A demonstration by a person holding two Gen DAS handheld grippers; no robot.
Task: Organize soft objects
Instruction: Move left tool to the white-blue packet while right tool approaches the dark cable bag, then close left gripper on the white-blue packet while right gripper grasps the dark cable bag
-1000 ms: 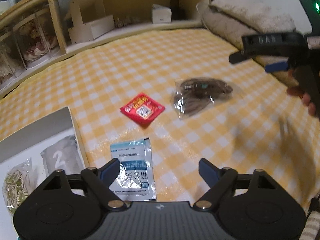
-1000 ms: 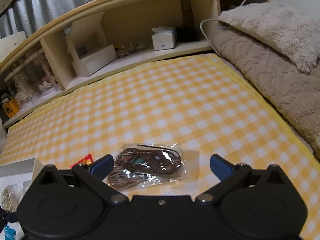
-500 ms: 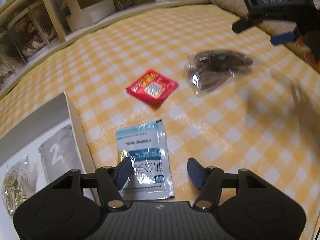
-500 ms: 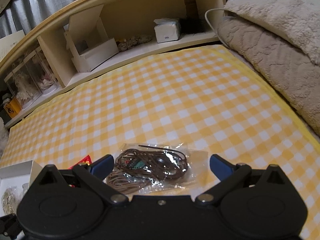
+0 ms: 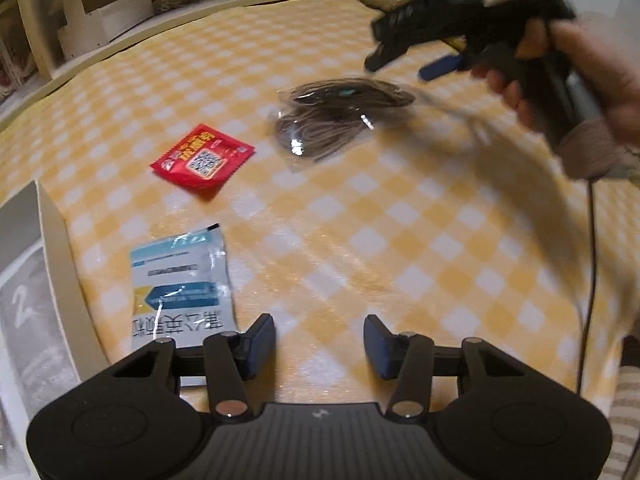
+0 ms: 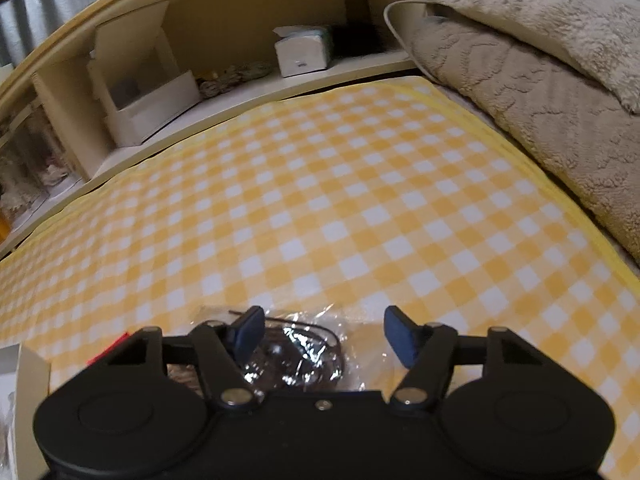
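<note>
On the checked cloth [image 5: 400, 240], the printed sachet [image 5: 182, 288] lies beside the box [image 5: 60, 264], cord bag [image 5: 340, 112] well beyond.

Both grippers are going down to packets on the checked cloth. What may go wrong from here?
1. The clear bag of cord is crinkled and shiny; the right gripper, whose jaws have just been closing, might pinch only film and slip.
2. The white sachet lies flat under the left finger; the left gripper, also closing, seems off to its side and may miss it or push it against the box wall.
</note>
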